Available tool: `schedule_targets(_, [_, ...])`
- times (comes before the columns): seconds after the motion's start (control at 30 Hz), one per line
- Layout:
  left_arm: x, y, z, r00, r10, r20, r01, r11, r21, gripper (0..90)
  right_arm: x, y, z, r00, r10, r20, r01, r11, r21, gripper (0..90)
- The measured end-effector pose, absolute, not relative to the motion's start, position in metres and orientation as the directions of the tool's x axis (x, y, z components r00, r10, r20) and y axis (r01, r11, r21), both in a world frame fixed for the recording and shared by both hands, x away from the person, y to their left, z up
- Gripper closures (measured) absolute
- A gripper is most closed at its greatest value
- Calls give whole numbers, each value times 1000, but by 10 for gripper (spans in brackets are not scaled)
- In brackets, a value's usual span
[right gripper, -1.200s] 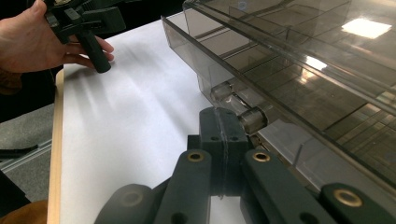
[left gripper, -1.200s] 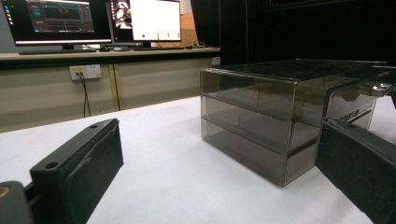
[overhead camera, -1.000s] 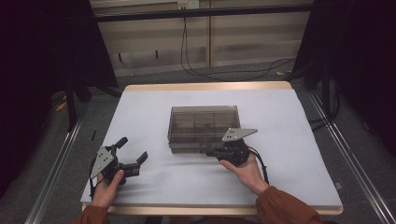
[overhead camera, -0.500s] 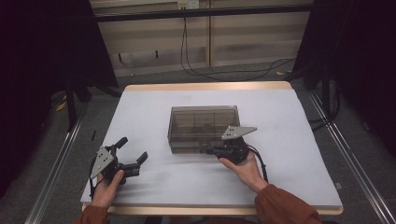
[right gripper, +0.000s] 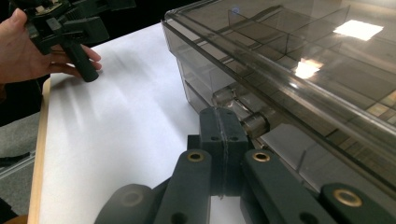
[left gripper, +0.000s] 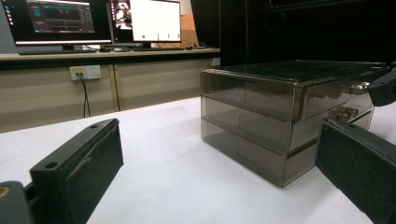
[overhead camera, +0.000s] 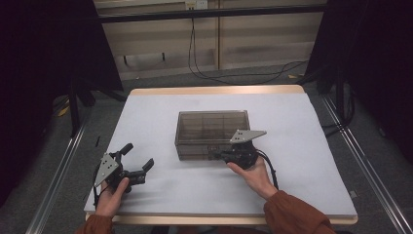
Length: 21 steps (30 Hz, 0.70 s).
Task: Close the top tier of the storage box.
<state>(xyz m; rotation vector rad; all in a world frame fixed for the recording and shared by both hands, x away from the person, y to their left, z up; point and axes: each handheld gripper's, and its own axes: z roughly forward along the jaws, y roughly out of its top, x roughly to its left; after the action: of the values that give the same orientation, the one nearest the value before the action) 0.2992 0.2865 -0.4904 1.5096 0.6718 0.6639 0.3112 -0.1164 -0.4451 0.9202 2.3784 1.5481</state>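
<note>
Drawer box (overhead camera: 212, 134): centre of the high view, on the white table (overhead camera: 311, 161), long axis left-right.
Right gripper (right gripper: 223, 128): jaws pressed together, tips at a drawer knob (right gripper: 254, 123) on the box front; whether they pinch it, unclear.
Left gripper (overhead camera: 139, 170): lower left, jaws apart, empty, well apart from box.
Nearer hand: right.

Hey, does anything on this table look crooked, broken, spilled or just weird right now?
Nothing stands out. The smoky clear drawer box sits square and upright on the white table, drawers in, no spill or damage visible. The right hand-held gripper is shut at its front; the left hand-held gripper rests open, apart from it.
</note>
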Motion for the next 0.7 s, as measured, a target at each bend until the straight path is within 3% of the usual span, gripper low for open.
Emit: schedule_targets(0.7, [299,286,-490,659,752,16,21,-40,999,10,316,-119,-445,-787,590,180,402,268,875,900])
